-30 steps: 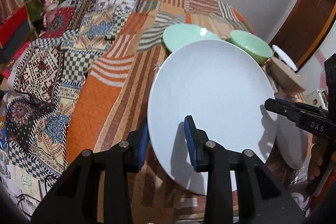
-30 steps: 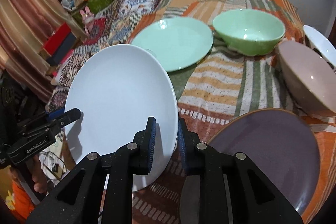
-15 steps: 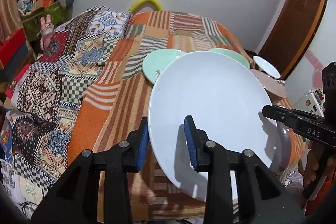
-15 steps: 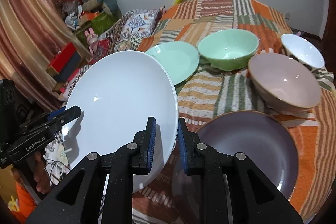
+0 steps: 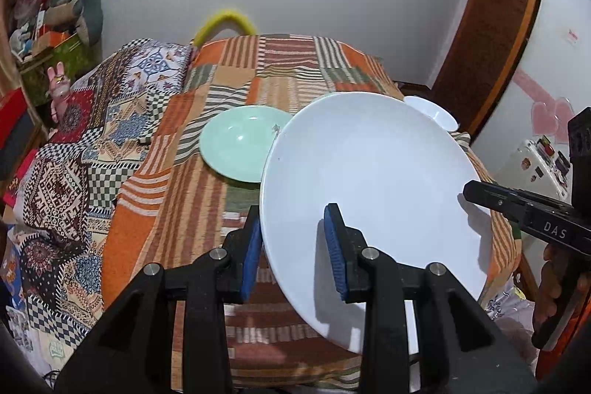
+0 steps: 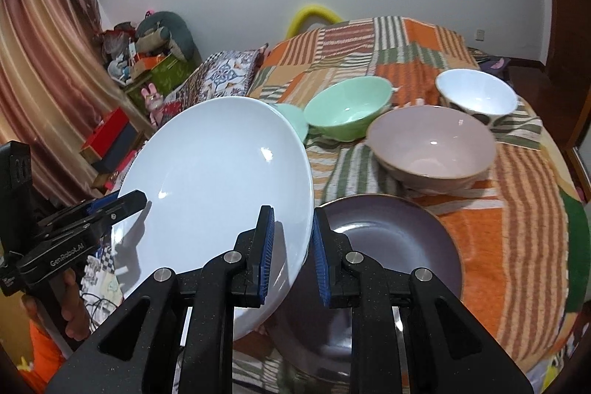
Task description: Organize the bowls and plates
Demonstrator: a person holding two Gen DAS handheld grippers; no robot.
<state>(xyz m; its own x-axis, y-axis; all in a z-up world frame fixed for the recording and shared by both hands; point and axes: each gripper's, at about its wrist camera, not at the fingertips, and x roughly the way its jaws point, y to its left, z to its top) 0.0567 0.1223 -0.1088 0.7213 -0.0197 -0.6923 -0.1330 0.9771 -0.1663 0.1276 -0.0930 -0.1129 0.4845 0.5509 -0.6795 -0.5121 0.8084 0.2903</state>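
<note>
Both the left tool (image 5: 291, 253) and the right tool (image 6: 290, 255) are closed on opposite rims of the large round white plate (image 6: 218, 202), held tilted above the bed's (image 5: 280, 69) near edge, over the round purple plate (image 6: 399, 246).

Tilted white plate (image 6: 218, 180) aloft, clamped at opposite rims by tongs

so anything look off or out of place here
Nothing spilled or broken. The one unusual thing: the white plate is off the bed, tilted, gripped at opposite rims by the left gripper and right gripper.
</note>
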